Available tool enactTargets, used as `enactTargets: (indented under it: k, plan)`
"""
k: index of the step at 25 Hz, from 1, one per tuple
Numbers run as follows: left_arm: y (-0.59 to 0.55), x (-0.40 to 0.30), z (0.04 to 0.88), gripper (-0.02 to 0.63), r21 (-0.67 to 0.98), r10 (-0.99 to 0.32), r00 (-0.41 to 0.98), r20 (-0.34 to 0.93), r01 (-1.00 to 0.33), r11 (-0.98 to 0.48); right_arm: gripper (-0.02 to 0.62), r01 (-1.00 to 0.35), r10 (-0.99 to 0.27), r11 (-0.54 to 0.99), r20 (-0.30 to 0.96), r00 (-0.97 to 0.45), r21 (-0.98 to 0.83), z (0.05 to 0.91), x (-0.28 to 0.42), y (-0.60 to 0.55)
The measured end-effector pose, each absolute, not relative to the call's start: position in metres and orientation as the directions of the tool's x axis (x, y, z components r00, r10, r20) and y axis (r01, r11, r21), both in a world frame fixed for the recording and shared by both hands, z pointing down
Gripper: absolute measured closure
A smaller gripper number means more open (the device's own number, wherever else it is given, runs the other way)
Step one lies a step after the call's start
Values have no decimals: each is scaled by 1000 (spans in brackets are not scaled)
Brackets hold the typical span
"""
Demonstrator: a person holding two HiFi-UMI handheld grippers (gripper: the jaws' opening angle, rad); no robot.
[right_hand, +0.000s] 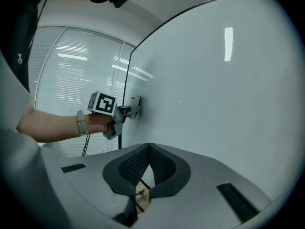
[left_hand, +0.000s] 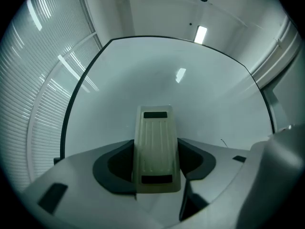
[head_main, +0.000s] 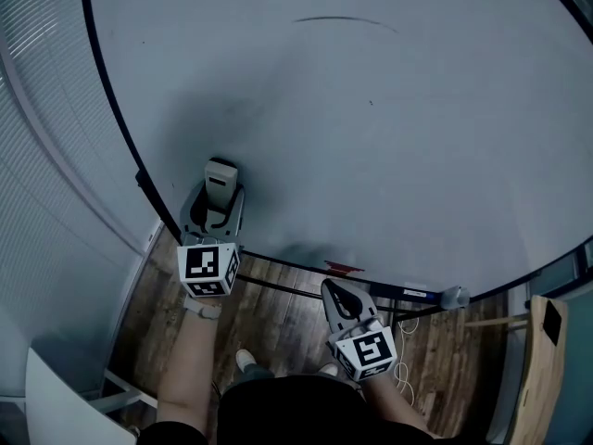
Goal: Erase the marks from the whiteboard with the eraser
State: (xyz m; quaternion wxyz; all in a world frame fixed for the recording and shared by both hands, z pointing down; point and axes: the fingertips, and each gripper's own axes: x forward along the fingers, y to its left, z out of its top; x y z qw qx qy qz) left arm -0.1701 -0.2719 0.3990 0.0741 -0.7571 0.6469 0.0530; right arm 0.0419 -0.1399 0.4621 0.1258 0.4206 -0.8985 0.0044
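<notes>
L gripper [head_main: 216, 207] w/ eraser [head_main: 221, 174] on whiteboard [head_main: 371, 137]; R gripper [right_hand: 148, 149] empty.
Your L jaws clamp the eraser against the whiteboard's near-left corner; faint curved mark [head_main: 343, 19] sits far up. Your R jaws are pinched together, near the bottom edge.

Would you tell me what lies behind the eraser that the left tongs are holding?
The whiteboard fills the view behind the eraser. The patch directly beneath it is covered, so marks there cannot be seen.
</notes>
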Motion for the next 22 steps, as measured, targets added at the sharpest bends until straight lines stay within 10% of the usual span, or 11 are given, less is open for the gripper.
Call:
enactTargets:
  k: [22]
  plan:
    - [-160, -21, 491, 342, -181, -921, 368, 125, -904, -386, 569, -767, -747, 641, 240, -620, 11, 497, 122, -147]
